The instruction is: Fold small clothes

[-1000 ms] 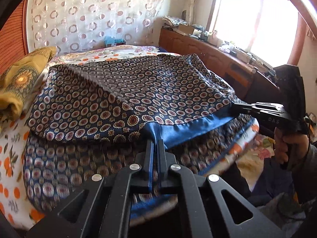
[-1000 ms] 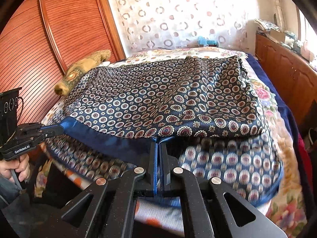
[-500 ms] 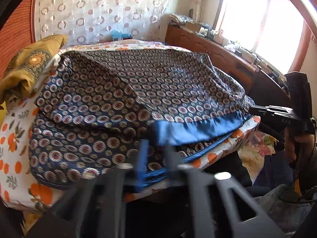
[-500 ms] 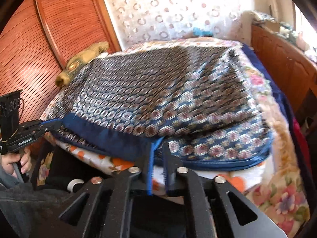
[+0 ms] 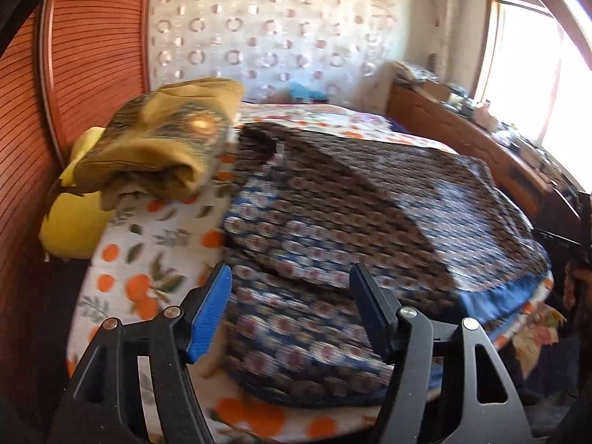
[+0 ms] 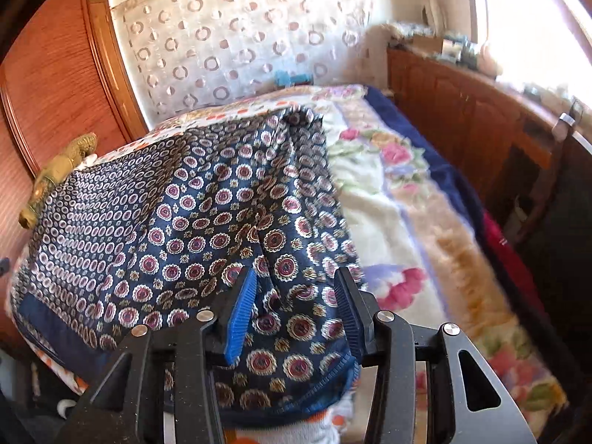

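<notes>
Both grippers have let go of the cloth; their jaws have just been opening.

Left gripper (image 5: 290, 309): jaws stand wide apart, blue pads facing each other, nothing pinched between them. It hangs over the near edge of the patterned cloth (image 5: 370, 222), which shows behind the gap. This view is blurred.

Right gripper (image 6: 294, 309): jaws parted, less wide than the left. The cloth (image 6: 207, 222) lies under and between the fingers, but the pads do not press on it.

Cloth: dark blue with rings and medallions, folded over on itself in layers on the bed. A plain blue hem band (image 5: 499, 296) shows at its near right corner in the left view, and at the near left (image 6: 55, 322) in the right view. The top layer carries creases running toward the head of the bed.

Under it: a white sheet with orange fruit print (image 5: 148, 259) on the left side, a flowered blanket (image 6: 407, 222) on the right side.

A mustard-yellow bundle (image 5: 166, 144) sits at the left edge of the bed, beside the cloth, near the ribbed wooden wardrobe (image 5: 92, 55).

A wooden sideboard (image 6: 462, 111) runs along the right of the bed, below the window.
</notes>
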Available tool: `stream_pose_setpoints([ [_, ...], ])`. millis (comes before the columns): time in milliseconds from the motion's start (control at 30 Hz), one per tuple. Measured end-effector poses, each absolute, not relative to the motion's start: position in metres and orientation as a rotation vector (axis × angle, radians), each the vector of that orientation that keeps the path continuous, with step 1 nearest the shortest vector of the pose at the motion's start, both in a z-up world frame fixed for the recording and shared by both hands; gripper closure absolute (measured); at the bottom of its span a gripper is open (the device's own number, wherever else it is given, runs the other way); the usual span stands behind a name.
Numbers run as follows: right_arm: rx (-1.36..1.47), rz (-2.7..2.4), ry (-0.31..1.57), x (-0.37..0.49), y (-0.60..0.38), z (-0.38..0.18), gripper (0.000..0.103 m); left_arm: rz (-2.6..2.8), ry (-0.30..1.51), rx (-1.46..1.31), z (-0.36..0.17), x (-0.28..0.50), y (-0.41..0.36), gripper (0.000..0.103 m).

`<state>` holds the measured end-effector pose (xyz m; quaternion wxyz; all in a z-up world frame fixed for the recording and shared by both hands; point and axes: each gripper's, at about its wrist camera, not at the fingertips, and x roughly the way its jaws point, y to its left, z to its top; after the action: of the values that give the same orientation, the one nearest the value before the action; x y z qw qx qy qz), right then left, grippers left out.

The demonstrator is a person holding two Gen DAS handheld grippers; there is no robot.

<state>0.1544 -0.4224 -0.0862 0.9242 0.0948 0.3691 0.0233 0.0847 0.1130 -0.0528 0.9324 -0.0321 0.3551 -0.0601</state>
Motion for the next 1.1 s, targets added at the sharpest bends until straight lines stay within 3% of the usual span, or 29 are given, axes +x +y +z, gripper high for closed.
stream_pose_setpoints([
  [33, 0.197, 0.058, 0.750, 0.156, -0.421, -0.085, 0.060, -0.106, 0.726, -0.067, -0.055, 0.090, 0.119, 0.036],
  [100, 0.182, 0.097, 0.734, 0.160, -0.417, -0.085, 0.083, -0.080, 0.735, -0.069, -0.060, 0.101, 0.129, 0.036],
  [133, 0.165, 0.093, 0.740, 0.159, -0.417, -0.085, 0.100, -0.067, 0.741, -0.074, -0.063, 0.107, 0.134, 0.036],
  [400, 0.114, -0.004, 0.705, 0.127, -0.416, -0.071, 0.100, -0.119, 0.786, -0.150, -0.075, 0.155, 0.145, 0.036],
  [467, 0.109, 0.001, 0.711, 0.127, -0.411, -0.073, 0.100, -0.129, 0.810, -0.162, -0.079, 0.169, 0.144, 0.050],
  [500, 0.106, 0.000, 0.712, 0.130, -0.410, -0.074, 0.100, -0.121, 0.820, -0.160, -0.081, 0.173, 0.143, 0.062],
  [567, 0.105, -0.001, 0.710, 0.133, -0.410, -0.075, 0.100, -0.127, 0.831, -0.154, -0.083, 0.177, 0.142, 0.075],
  [600, 0.106, 0.000, 0.710, 0.133, -0.409, -0.074, 0.100, -0.120, 0.843, -0.145, -0.085, 0.178, 0.141, 0.094],
  [700, 0.104, -0.003, 0.709, 0.132, -0.413, -0.077, 0.100, -0.102, 0.827, -0.120, -0.080, 0.164, 0.144, 0.100],
  [900, 0.088, -0.004, 0.708, 0.127, -0.414, -0.074, 0.100, -0.075, 0.802, -0.149, -0.072, 0.130, 0.157, 0.097],
  [1000, 0.056, 0.002, 0.684, 0.123, -0.403, -0.062, 0.089, -0.067, 0.798, -0.133, -0.071, 0.123, 0.161, 0.063],
  [1033, 0.048, 0.015, 0.672, 0.121, -0.396, -0.056, 0.080, -0.079, 0.791, -0.135, -0.069, 0.120, 0.161, 0.053],
  [1067, 0.042, 0.031, 0.660, 0.119, -0.390, -0.051, 0.067, -0.092, 0.786, -0.138, -0.068, 0.117, 0.162, 0.051],
  [1100, 0.039, 0.059, 0.645, 0.117, -0.382, -0.047, 0.060, -0.090, 0.797, -0.132, -0.067, 0.116, 0.161, 0.044],
])
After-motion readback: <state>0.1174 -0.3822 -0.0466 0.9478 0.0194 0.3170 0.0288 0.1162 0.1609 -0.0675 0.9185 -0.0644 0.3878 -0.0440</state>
